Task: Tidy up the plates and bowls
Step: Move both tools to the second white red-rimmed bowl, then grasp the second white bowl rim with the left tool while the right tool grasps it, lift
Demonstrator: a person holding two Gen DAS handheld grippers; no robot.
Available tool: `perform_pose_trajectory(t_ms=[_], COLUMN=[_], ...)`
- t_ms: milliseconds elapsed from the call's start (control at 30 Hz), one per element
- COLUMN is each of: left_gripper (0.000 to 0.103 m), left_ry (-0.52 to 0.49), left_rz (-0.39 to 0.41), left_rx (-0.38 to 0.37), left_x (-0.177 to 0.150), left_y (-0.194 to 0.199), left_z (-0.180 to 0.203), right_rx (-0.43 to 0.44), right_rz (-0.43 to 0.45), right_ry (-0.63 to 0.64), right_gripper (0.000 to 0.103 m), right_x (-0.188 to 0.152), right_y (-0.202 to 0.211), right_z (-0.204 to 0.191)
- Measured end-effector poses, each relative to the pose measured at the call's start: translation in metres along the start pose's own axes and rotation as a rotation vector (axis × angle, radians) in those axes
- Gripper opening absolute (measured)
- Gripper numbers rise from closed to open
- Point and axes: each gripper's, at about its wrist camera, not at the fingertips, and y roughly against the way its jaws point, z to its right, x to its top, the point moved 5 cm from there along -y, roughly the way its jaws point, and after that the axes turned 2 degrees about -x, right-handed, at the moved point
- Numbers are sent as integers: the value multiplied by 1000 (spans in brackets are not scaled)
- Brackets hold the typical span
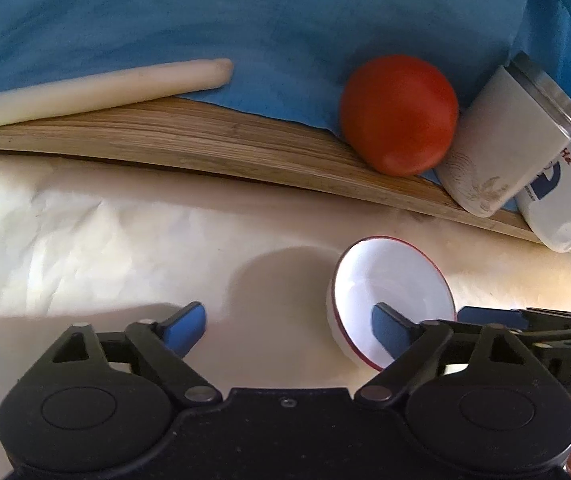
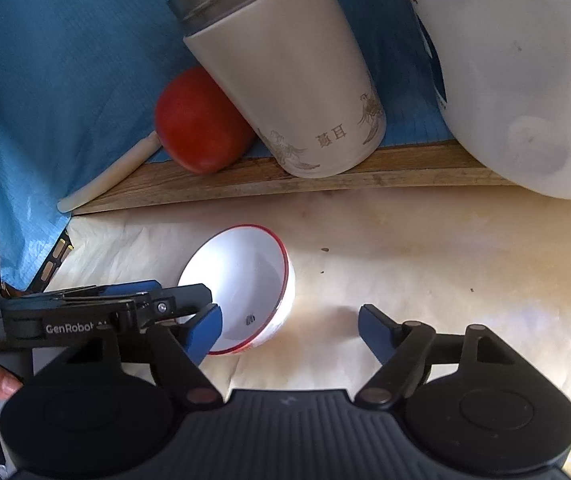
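Left wrist view: left gripper (image 1: 289,330), jaws apart, nothing clamped; small white red-rimmed ceramic bowl (image 1: 393,300) on cream paper, at its right finger.

Right wrist view: right gripper (image 2: 289,330), jaws apart, bowl at left finger. Advice: centre rim between pads before closing.

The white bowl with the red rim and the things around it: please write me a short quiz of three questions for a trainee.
1. True or false: the white bowl with the red rim stands on the wooden board.
2. Which thing leans against the tomato? A) the white candle B) the beige tumbler C) the bowl
3. Fill in: the inner blue pad of both the left tongs and the right tongs reaches over the bowl's ____.

Key: 1 false, it stands on the cream paper in front of the board. 2 B. 3 rim; both tongs are open and neither grips the bowl.
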Motion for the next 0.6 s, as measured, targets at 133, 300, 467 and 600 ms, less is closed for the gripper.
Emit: perform_pose_trajectory(t_ms=[133,300,467,600], left_gripper=[80,65,51,38], left_ry=[-22,-28,-25,-46], left_rz=[-4,1,-8,-13], left_rx=[-7,-7,-46,-61], left_x=[-3,-3,-1,-4], left_y=[1,1,0,3], left_z=[4,5,8,16], right_rx=[7,0,15,34], right_rz=[0,2,-3,-13], right_ry=[-3,-18,-24,-32], right_gripper=[64,49,39,32], right_x=[1,1,1,1], right_y=[-2,-3,0,-1], right_z=[0,3,4,2])
